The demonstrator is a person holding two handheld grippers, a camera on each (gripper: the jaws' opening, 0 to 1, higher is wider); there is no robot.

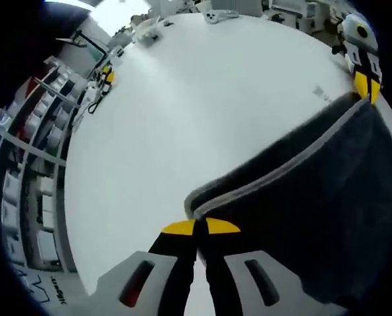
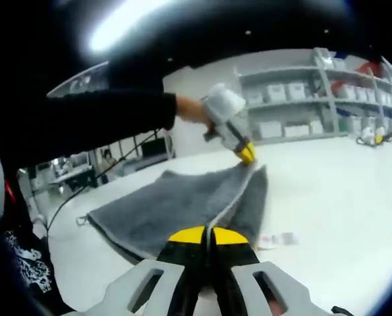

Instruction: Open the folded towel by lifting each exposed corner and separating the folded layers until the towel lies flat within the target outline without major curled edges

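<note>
Dark grey towel [image 1: 314,197] with a pale hem, lifted off the white table [image 1: 182,118] along 1 edge and stretched between 2 corners, the rest draped down onto the tabletop [image 2: 340,191]. Seen in the right gripper view as a grey sheet [image 2: 176,207] sloping down from the raised edge, lower part lying on the table. Near corner pinched in the left gripper [image 1: 201,227], yellow tips pressed together on the hem; far corner held the same way by the right gripper [image 1: 367,85] at the upper right of the left gripper view. In the right gripper view, right gripper [image 2: 207,236] clamped tight on the towel edge, left gripper [image 2: 247,155] closed on the opposite corner, a hand [image 2: 194,110] and dark sleeve [image 2: 84,122] behind it. Towel's underside and far edge hidden by its own folds; any outline on the table impossible to make out. Small printed label [image 2: 278,239] on the table beside the towel, text unreadable. Shelves [image 2: 301,105] along the wall with pale bins [image 2: 275,92], contents too small to tell.
</note>
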